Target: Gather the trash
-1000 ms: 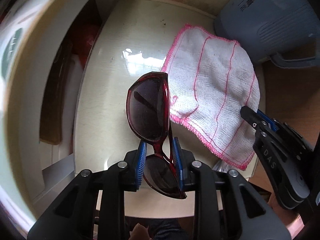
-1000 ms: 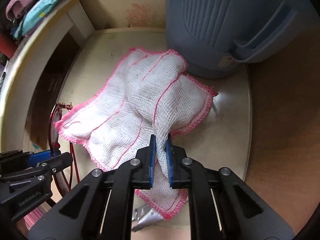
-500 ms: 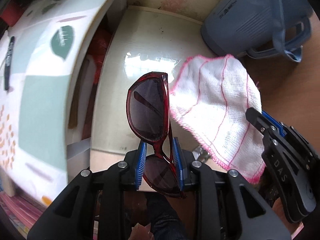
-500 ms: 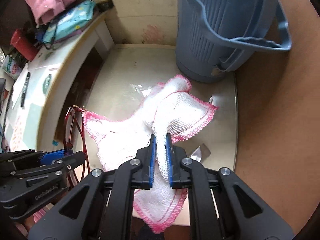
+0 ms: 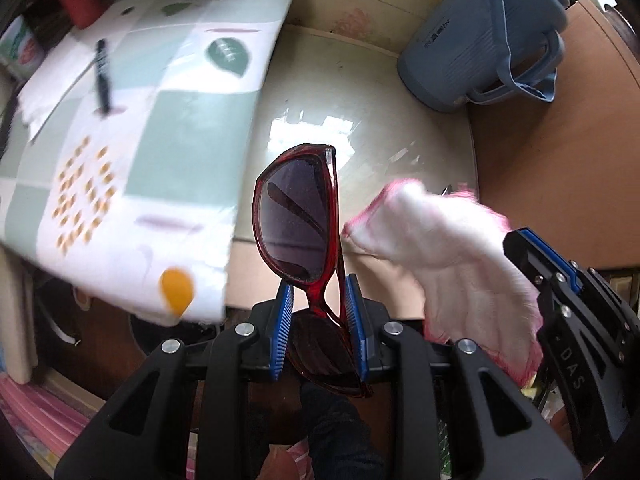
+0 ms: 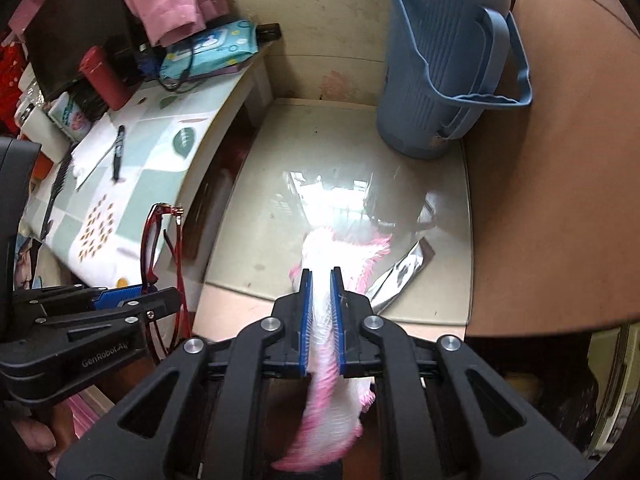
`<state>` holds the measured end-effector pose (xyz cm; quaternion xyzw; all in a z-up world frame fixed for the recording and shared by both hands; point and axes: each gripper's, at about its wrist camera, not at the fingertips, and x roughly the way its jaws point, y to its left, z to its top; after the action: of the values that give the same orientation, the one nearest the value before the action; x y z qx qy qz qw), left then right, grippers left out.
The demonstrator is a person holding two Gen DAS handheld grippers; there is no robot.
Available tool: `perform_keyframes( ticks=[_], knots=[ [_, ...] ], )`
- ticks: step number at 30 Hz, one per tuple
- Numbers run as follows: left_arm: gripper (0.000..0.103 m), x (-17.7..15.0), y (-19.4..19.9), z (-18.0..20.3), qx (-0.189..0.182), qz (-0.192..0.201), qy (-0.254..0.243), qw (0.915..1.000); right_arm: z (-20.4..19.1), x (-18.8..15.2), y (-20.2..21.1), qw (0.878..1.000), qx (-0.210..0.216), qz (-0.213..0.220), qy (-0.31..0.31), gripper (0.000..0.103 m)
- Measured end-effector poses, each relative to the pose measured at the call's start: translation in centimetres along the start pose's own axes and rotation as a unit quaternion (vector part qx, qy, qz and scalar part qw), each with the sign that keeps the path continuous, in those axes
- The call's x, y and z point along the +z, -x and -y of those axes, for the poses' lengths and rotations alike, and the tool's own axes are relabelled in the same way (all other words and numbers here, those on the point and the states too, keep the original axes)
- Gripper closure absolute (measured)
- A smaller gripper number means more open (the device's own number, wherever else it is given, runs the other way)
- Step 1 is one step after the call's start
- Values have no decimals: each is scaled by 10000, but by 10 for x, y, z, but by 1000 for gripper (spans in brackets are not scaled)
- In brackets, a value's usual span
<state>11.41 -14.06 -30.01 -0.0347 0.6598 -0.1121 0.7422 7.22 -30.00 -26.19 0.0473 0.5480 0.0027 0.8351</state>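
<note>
Left wrist view: the left gripper (image 5: pixel 318 316) has its jaws closed part-way on the bridge of the red sunglasses (image 5: pixel 298 224), which stick out ahead of the pads, lifted clear of the glossy counter (image 5: pixel 340 92); the right gripper (image 5: pixel 560 292) sits to one side with the white, pink-edged cloth (image 5: pixel 452 252) hanging blurred from it; right wrist view: its jaws are closed tight on that cloth (image 6: pixel 322 280), held off the counter; a silvery wrapper (image 6: pixel 402 270) lies on the counter near its front edge; a blue bin (image 6: pixel 436 60) stands at the back corner.
</note>
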Motion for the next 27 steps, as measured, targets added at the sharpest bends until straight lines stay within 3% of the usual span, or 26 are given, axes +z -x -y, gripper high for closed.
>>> perform_keyframes(
  ticks=[13,14,18,27],
  knots=[
    [77,-63,18,-58,35,59,247,9997,-31,-54,15,9999,-33,-112,-78,94],
    [77,-68,17,-61,44,48,256,9997,-33,-59,16,9999,-27,-120,-94,92],
    [77,-83,16,-75,53,4,293,9996,-40,-78,15,9997,-2,-185,-134,69],
    [77,-122,21,-100,20,36,26,10000,-72,-120,24,9997,-56,-87,-226,61]
  ],
)
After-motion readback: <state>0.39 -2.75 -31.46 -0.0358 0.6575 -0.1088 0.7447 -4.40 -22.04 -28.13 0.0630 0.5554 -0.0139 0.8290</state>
